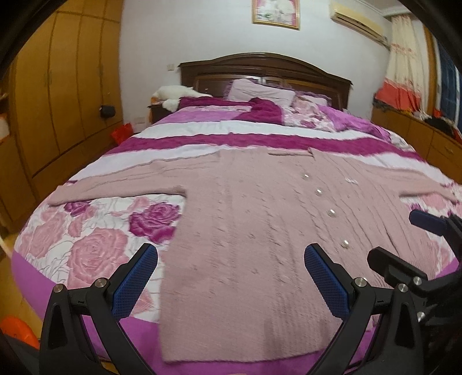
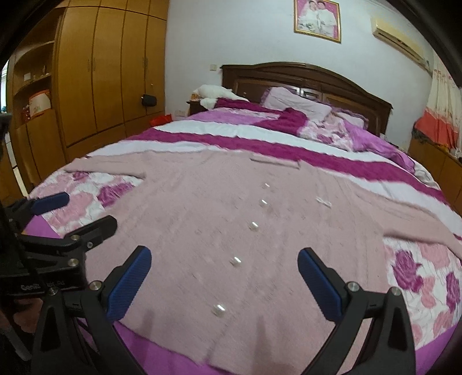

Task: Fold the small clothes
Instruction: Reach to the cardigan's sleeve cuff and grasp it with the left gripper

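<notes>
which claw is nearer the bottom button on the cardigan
Right. The right claw hangs open directly over the button row, bottom button between its fingers. The left claw is open over the cardigan's left half.

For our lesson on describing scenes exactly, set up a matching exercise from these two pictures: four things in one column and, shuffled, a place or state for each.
Column one:
1. pink cardigan
2. left tongs
3. lilac pillow
4. framed picture

Column two:
A. hung on the wall above the headboard
B. spread flat on the bed, sleeves out to both sides
C. leaning at the head of the bed
D. open, holding nothing

Pairs: 1-B, 2-D, 3-C, 4-A
</notes>
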Motion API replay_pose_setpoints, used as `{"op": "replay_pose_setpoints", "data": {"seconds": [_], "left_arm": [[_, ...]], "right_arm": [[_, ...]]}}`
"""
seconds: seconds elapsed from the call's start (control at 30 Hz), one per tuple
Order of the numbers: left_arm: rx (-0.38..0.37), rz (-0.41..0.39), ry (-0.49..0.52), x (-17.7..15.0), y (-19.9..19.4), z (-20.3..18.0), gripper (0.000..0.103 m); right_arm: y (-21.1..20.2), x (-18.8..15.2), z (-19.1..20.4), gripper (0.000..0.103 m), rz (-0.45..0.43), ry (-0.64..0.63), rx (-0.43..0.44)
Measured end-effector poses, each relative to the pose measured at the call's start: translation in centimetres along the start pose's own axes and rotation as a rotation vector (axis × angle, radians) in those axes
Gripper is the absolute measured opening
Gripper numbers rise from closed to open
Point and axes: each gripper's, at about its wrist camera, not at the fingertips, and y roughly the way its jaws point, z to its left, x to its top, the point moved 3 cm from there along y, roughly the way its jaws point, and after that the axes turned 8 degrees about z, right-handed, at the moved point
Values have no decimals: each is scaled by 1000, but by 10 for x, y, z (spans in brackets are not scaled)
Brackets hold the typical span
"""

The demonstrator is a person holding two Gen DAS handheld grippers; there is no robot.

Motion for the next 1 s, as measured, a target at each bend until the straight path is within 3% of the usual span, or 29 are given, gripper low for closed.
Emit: {"op": "replay_pose_setpoints", "data": {"seconds": [0.2, 0.3, 0.47, 0.53, 0.7, 0.8, 0.9, 1.0], "left_arm": [[101, 11, -114, 21, 3, 44, 84], [88, -4, -237, 34, 2, 78, 84], [129, -52, -222, 59, 2, 120, 84], [113, -51, -252, 66, 9, 140, 84], [83, -3, -403, 76, 36, 194, 84], [86, 81, -460, 82, 63, 226, 84], [20, 144, -565, 84, 92, 263, 84], [53, 170, -697, 75, 113, 304, 84]], "right_arm": [[9, 31, 45, 103, -18, -68, 45], [22, 46, 70, 103, -10, -117, 90], [50, 82, 109, 103, 11, -195, 106], [58, 96, 124, 103, 3, -204, 103], [73, 117, 153, 103, -5, -196, 142], [81, 118, 159, 103, 15, -193, 165], [93, 116, 167, 103, 44, -206, 172], [99, 114, 171, 103, 51, -217, 177]]}}
